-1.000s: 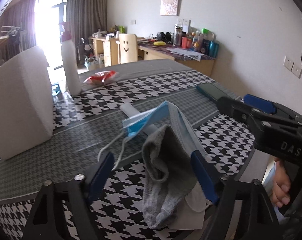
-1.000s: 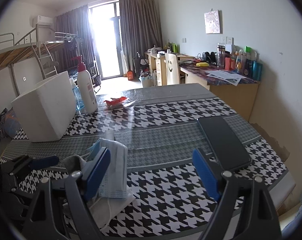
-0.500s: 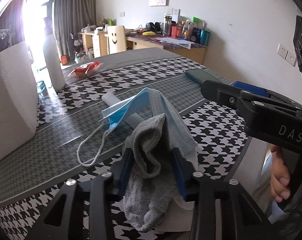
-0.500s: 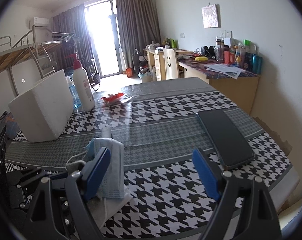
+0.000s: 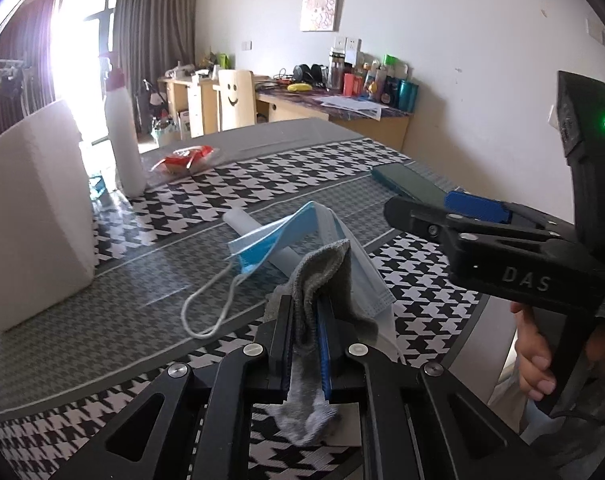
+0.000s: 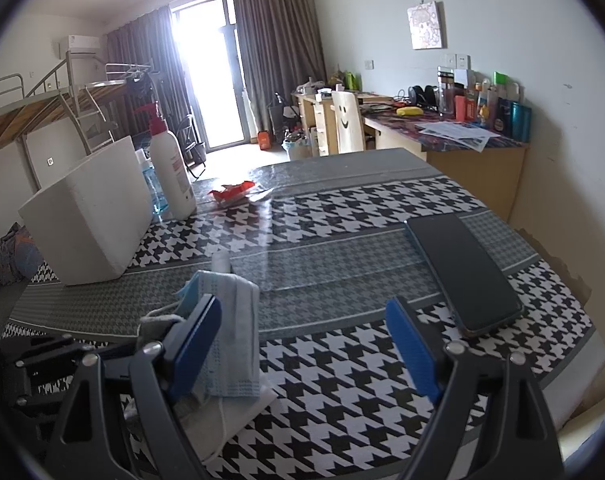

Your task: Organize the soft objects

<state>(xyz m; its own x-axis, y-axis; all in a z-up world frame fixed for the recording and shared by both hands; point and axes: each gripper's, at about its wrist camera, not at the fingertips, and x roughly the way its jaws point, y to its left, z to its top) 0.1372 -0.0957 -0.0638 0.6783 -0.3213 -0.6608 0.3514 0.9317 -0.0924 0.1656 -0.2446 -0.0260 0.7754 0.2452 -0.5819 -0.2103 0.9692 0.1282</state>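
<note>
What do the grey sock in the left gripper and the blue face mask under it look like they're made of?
Grey sock: looks like knitted terry-type fabric, matte and fuzzy; it droops limply from the left gripper, whose jaws have just closed on it.
Face mask: probably thin non-woven sheet, pleated, blue outside and paler inside, with a thin white ear loop.

Left gripper [image 5: 305, 344]: jaws have just been closing and now clamp a grey sock [image 5: 322, 276] between the pads. Right gripper [image 6: 302, 344]: jaws spread wide, nothing between them. A hand [image 5: 536, 356] grips the right gripper's handle.
</note>
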